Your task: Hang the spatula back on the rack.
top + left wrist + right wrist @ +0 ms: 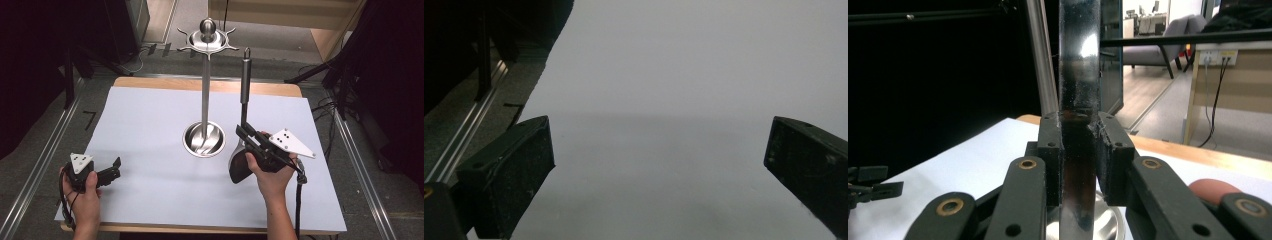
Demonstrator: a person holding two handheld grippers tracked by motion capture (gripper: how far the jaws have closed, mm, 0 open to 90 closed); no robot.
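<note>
**Right gripper clamps a ladle upright beside the steel stand**

Right of centre in the high view, the right gripper (246, 134) is clenched on the dark lower handle of a ladle (245, 85), which stands nearly upright with its steel grip pointing toward the top of the frame and its dark bowl low, just beside the person's right hand (270, 172). The right gripper view has both jaws pressed flat against the ladle's handle (1077, 100), one on each side, with a bit of the stand's round base showing below them.

Just left of the ladle, at the middle of the frame, rises the utensil stand (205, 90): a thin steel pole on a round dished base, topped by a ring with hooks and a ball knob. Ladle and stand are close but apart.

Lower left in the frame, the left hand (82, 187) holds the left gripper (117, 167) low over the white table cover (150, 115), well apart from the stand. Its jaws are spread wide with nothing between them; the left gripper view (659, 165) looks across bare white cover between the two black jaws.

No brand, label or readable writing appears on the ladle, the stand or either gripper.
</note>
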